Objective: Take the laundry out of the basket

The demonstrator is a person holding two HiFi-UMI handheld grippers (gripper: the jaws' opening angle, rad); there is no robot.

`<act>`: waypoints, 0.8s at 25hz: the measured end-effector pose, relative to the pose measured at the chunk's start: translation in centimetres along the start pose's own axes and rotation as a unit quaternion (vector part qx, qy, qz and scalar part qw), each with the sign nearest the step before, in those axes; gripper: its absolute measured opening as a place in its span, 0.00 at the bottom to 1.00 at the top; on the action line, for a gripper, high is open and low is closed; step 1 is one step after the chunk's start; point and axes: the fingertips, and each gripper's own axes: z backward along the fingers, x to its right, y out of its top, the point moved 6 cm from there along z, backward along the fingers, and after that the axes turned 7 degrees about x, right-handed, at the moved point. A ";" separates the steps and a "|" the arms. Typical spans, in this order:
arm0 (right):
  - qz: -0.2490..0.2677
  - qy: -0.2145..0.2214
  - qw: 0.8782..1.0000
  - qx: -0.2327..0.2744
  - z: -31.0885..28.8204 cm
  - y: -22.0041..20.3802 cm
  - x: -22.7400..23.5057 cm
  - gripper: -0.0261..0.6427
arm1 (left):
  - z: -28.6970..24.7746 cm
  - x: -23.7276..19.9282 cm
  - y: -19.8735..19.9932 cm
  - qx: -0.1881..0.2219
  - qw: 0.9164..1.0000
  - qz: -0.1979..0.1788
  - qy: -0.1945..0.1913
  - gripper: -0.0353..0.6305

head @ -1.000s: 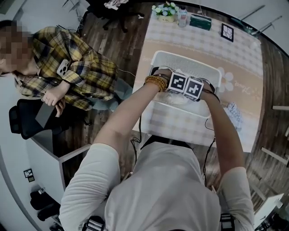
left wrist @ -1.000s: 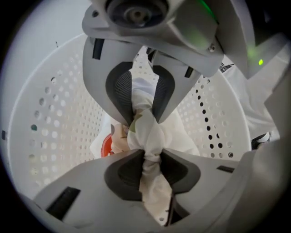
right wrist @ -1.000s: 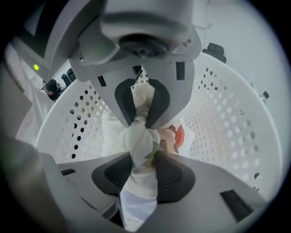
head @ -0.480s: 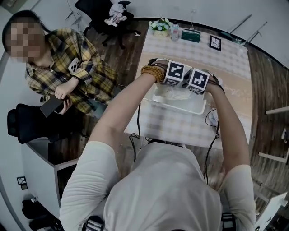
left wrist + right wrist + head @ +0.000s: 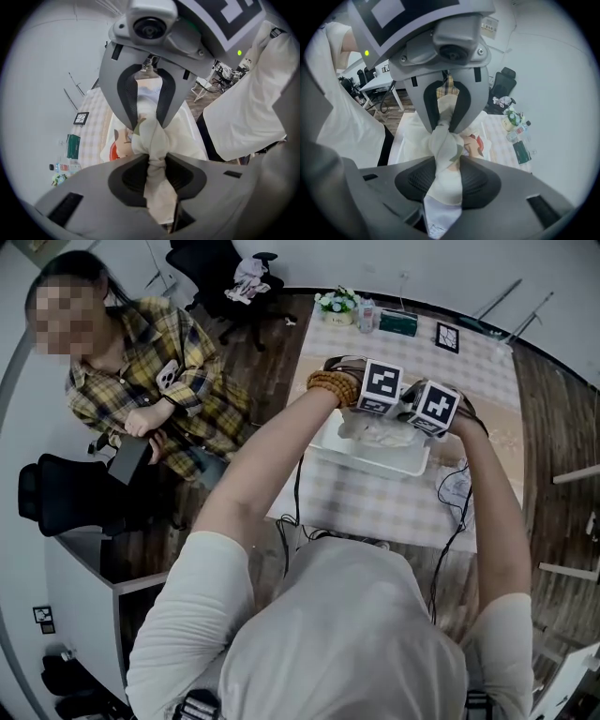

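Left gripper (image 5: 146,123) and right gripper (image 5: 446,123) each clamp a bunched fold of one pale cloth (image 5: 151,149), the rest sagging below them over the basket (image 5: 367,459) (white, open-topped). A thin pinch could slip, or trailing fabric might catch the rim and drag the basket along.

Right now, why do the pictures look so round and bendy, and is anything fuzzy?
Head view: the wide lens bends the table edges, and a mosaic patch hides a face. Left gripper view: dark round corners, with the garment sharp between the jaws. Right gripper view: the same dark rim and bending.
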 end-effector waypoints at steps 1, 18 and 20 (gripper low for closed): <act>-0.006 -0.002 1.000 0.001 0.5 -0.6 0.0 0.30 | -0.1 -0.1 0.7 0.004 1.000 -0.004 -0.001 0.23; -0.150 -0.088 0.984 -0.031 11.7 -15.6 -2.7 0.30 | -3.8 -1.2 19.0 0.038 0.988 -0.144 -0.035 0.23; -0.167 -0.098 0.980 -0.034 12.9 -17.6 -3.6 0.30 | -4.6 -1.0 21.2 0.040 0.985 -0.162 -0.042 0.23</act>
